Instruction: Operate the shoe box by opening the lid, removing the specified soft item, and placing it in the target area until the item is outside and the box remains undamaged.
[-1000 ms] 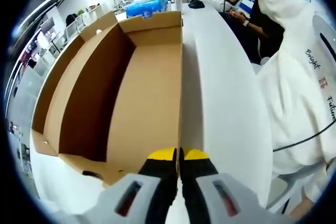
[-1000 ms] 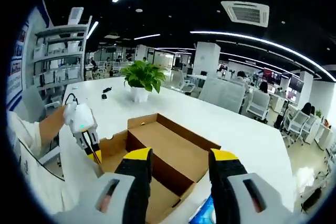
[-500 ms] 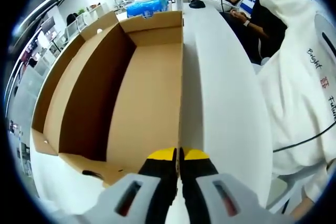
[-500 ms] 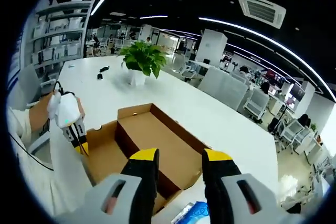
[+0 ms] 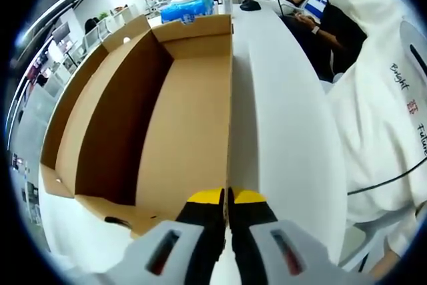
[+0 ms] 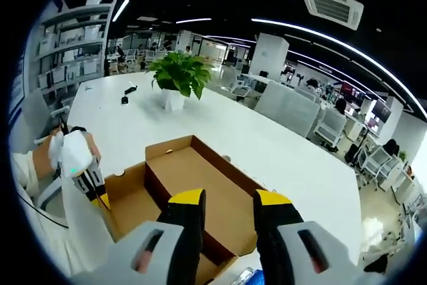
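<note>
Left gripper view: left gripper (image 5: 227,195) pinching lid (image 5: 273,131) edge | box (image 5: 180,118) on table (image 6: 153,121), long axis ahead | blue item (image 5: 187,9) beyond, perhaps soft | right gripper (image 6: 227,198) parted, box's near end hidden.

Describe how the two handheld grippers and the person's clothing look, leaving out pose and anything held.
The left gripper has black jaws capped in yellow on a pale grey body with two dark slots. The right gripper is built alike: yellow-tipped black jaws, grey housings with reddish slots. Seen from the right gripper view, the left gripper has a white body with a small green light. The person wears a white top with dark lettering; a thin black cable crosses it.
</note>
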Available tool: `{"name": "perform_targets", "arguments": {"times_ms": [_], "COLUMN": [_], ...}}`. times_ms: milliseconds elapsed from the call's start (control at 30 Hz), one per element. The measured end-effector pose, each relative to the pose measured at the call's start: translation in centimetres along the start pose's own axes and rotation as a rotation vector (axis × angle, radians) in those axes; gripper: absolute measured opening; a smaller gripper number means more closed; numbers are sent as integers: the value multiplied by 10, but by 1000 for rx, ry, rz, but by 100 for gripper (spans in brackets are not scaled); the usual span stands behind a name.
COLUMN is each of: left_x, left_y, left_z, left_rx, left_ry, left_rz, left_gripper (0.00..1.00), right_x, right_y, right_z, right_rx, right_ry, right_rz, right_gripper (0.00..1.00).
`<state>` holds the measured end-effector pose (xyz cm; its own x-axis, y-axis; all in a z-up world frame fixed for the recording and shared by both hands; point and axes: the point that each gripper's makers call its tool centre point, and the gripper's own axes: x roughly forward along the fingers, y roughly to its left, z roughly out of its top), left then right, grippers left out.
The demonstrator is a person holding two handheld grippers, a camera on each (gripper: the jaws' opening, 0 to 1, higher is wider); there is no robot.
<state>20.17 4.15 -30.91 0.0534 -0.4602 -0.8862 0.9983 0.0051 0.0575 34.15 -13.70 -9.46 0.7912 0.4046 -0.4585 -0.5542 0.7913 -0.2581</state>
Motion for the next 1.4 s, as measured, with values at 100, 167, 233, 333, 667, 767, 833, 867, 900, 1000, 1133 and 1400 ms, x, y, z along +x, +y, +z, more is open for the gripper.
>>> {"name": "perform_targets", "arguments": {"times_ms": [100,167,233,333,667,767,833,867,900,1000,1133,1400], "left_x": [0,0,0,0,0,0,0,0,0,0,0,0], "left_y": [0,0,-1,-1,-1,-1,-1,-1,-1,-1,-1,-2], "left_z": [0,0,0,0,0,-1,-1,-1,-1,-1,-1,0], "left_rx": [1,0,2,1,4,4,4,5,5,5,6,9], "left_ry": [1,1,1,-1,-3,-5,-5,-5,-5,-6,-7,-13], "left_rz": [1,1,4,3,-3,-2,0,0,0,-1,2,4], "left_gripper": [2,2,2,2,2,2,2,2,2,2,2,2], "right_x": [8,12,16,27,61,67,70,70,70,80,82,82], "right_y": [6,11,19,22,28,29,29,29,29,27,13,-55], "right_z": [-18,-24,-26,-26,-11,-10,-11,-11,-11,-16,-26,-60], "right_rx": [-19,-18,-24,-68,-62,-50,-40,-39,-37,57,27,97], "right_ry": [78,106,135,155,140,141,147,149,151,182,218,286], "right_rz": [23,34,59,61,67,64,64,65,65,104,53,-94], "right_gripper": [34,34,34,34,30,26,32,33,32,31,30,30]}}
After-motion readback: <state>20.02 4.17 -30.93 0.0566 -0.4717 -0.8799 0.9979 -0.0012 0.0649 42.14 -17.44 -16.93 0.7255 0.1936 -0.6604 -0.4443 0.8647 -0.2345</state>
